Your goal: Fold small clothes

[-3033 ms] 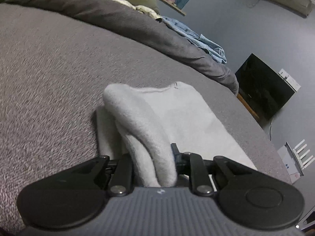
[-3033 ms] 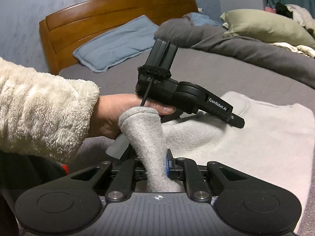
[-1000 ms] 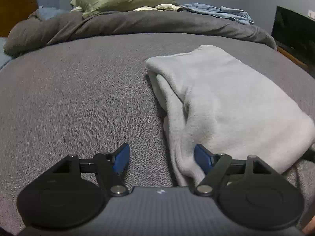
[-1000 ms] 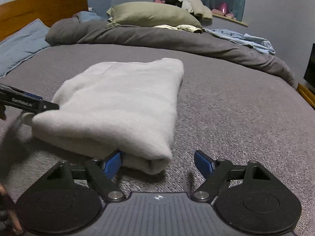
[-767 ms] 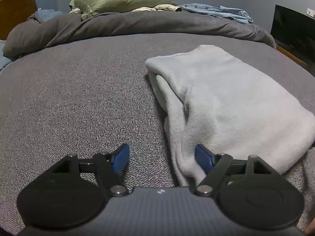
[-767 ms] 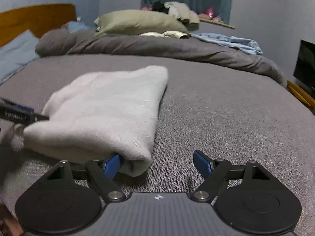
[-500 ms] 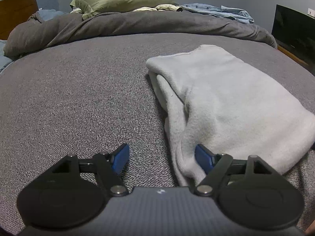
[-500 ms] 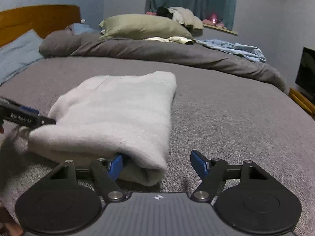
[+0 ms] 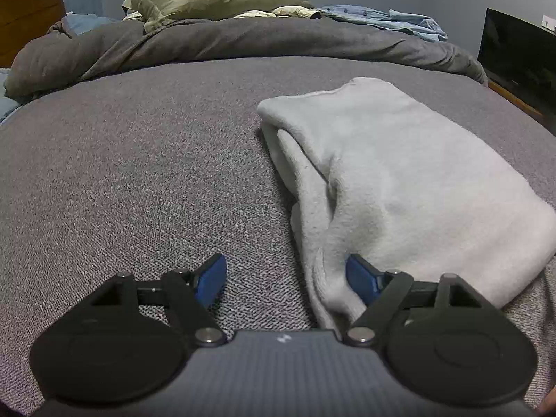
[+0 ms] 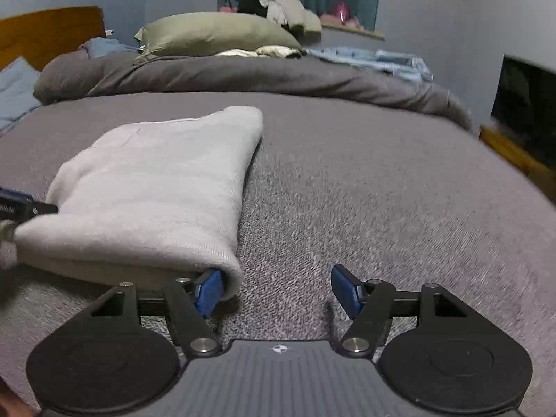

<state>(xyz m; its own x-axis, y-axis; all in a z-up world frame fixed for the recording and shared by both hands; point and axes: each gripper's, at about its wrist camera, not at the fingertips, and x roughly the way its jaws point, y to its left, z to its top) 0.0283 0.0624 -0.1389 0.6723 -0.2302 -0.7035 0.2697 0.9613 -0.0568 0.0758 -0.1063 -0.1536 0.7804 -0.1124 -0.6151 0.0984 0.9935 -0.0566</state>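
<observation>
We see our left hand-held gripper [image 9: 286, 279] spread wide and empty, low over the bed [image 9: 139, 180]; its right finger touches the near edge of the folded garment [image 9: 399, 180], its left finger sits over bare cover. The garment lies flat on the bed between both tools. Our right hand-held gripper [image 10: 274, 288] is also wide and empty, its left finger tucked against the garment's near corner. A duvet [image 10: 243, 73] and pillow [image 10: 215, 33] lie beyond.

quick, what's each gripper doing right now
Left gripper: open, holding nothing; one finger touches the near edge of the folded white garment.
Right gripper: open, holding nothing; one finger at the garment's near corner.
</observation>
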